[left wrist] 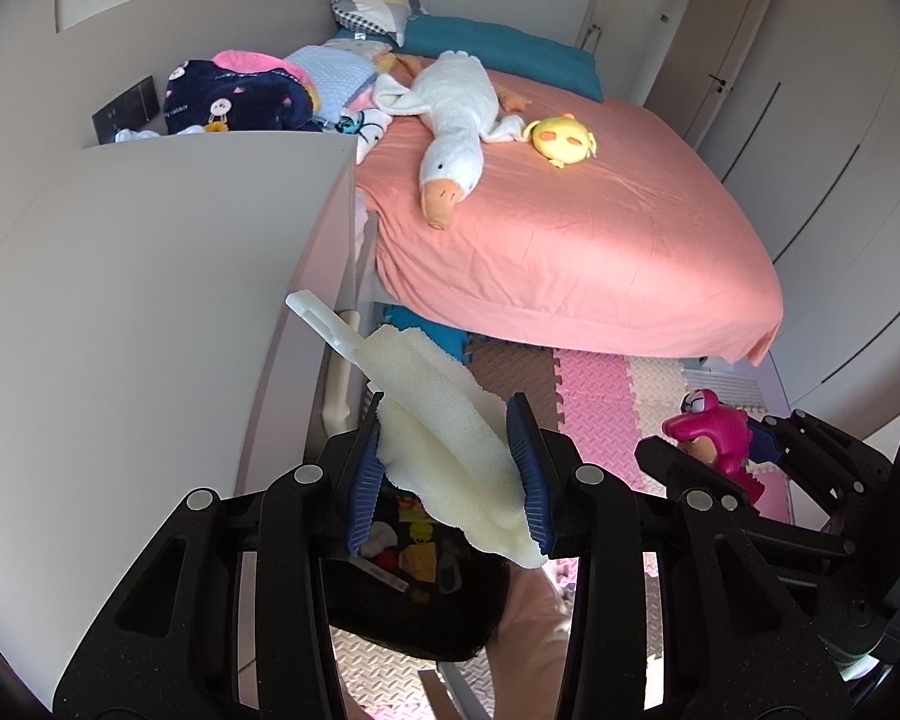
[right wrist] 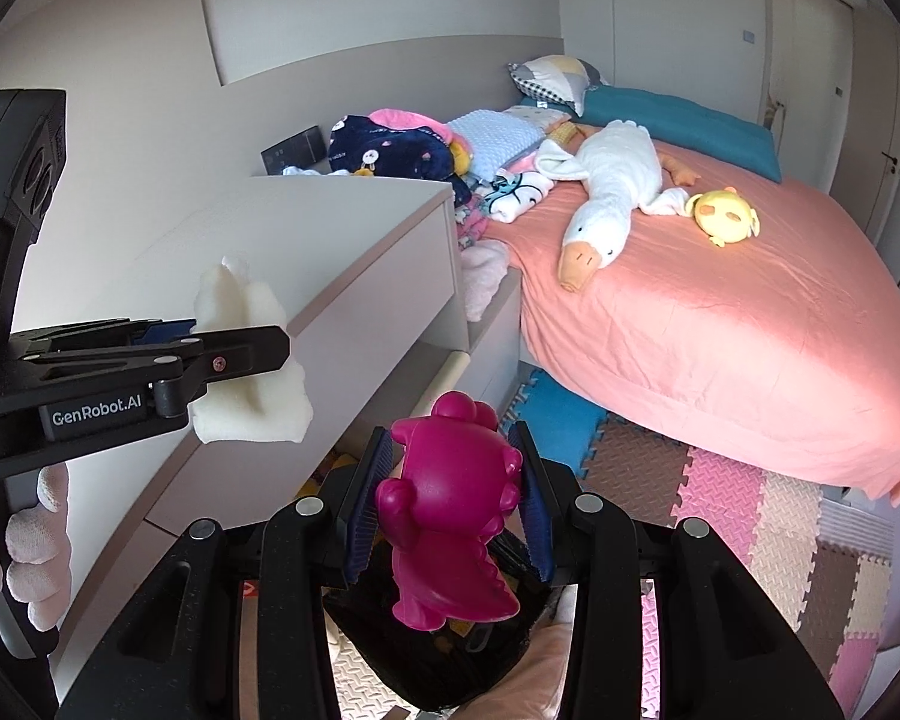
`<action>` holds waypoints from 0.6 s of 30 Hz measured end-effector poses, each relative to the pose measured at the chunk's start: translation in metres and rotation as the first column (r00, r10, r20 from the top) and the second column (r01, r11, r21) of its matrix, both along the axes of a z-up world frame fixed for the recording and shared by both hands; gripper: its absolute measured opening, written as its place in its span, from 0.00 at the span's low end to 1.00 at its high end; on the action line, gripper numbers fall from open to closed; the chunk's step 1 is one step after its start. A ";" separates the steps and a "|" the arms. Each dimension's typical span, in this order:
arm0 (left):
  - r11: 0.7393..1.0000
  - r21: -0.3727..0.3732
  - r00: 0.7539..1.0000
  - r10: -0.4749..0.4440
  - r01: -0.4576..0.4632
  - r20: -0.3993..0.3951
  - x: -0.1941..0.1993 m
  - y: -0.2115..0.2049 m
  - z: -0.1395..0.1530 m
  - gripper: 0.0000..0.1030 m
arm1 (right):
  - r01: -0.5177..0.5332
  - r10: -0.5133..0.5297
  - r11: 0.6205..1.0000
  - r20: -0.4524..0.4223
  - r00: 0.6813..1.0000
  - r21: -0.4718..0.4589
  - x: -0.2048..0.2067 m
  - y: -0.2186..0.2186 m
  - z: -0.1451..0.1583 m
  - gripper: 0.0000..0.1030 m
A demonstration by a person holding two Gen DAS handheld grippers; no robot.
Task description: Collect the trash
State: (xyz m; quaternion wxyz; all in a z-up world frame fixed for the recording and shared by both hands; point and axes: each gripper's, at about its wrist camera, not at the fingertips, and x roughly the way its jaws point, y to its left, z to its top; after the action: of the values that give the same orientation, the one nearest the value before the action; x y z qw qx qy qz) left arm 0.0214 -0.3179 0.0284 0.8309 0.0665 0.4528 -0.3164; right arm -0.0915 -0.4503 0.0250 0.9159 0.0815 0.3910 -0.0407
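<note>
A child's bedroom, pink-sheeted bed (left wrist: 570, 228) at 1 o'clock. Left tool (left wrist: 450, 468) is clamped on a foam scrap (left wrist: 450, 450); right tool (right wrist: 450, 492) is clamped on a magenta dinosaur toy (right wrist: 450, 510). Both hang above a black trash bag (left wrist: 414, 600) at 6 o'clock; I judge release comes next.

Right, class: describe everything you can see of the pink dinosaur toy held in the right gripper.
The pink dinosaur toy is a glossy magenta figure, seemingly moulded plastic or rubber, with a rounded head, stubby arms, back spikes and a thick ridged tail. It stands roughly upright, its back to the right wrist camera. The right gripper clamps it between blue ribbed pads at its sides, above a dark bag. The left wrist view shows its face: a snout and heavy-lidded eye.
</note>
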 end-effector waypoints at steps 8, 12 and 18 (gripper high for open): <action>0.992 0.081 0.994 -0.097 0.092 0.051 -0.020 -0.009 -0.015 0.81 | 0.096 -0.096 0.995 0.007 0.995 0.041 -0.001 -0.026 -0.001 0.64; 0.992 0.096 0.994 -0.090 0.084 0.062 -0.020 -0.006 -0.019 0.93 | 0.127 -0.127 0.992 0.041 0.991 0.019 -0.003 -0.031 0.006 0.76; 0.992 0.108 0.995 -0.078 0.070 0.065 -0.017 -0.004 -0.021 0.93 | 0.131 -0.132 0.991 0.042 0.990 0.028 -0.001 -0.037 0.005 0.76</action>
State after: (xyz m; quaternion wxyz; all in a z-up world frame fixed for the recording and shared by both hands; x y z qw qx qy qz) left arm 0.0042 -0.3216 0.0078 0.8290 0.1380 0.4374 -0.3201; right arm -0.0927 -0.4871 0.0304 0.9185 0.1196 0.3649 -0.0943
